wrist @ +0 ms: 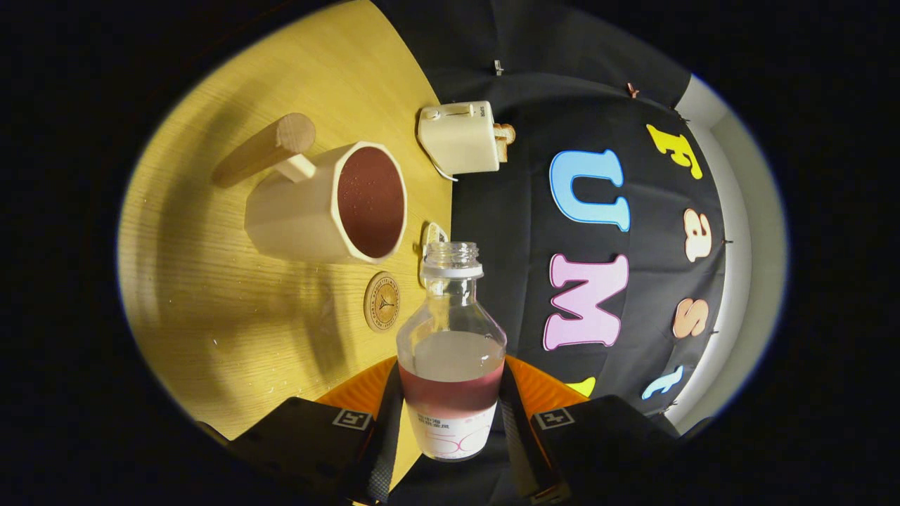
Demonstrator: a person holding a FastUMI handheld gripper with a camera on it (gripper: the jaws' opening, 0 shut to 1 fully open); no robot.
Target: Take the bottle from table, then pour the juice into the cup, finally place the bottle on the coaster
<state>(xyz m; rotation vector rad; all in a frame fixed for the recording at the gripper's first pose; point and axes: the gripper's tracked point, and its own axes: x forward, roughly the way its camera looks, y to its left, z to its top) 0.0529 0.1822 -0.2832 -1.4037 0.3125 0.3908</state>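
Fingers [450,429] pinch the bottle [451,351] on both sides, neck pointing ahead. Coaster [382,301] lies just beyond-left on the table [211,295], near the filled cup [327,204].

Gripper [450,371], two-finger, hand-held unit

- Fingers [384,443]: two long flat strips, one on each side, narrowing toward the tips; fine woven, chequered texture along the inner faces; both press on the sides of the bottle [451,351]
- Blocks [302,436]: one blocky, flat-topped housing at the base of each finger, with matte finish and rounded corners
- Markers [351,419]: one small square tag on each block, a pale border around a dark blocky pattern
- Shell [545,390]: orange, curved and finely ribbed, showing behind both fingers as a fan-shaped arc

No cables or screws can be made out
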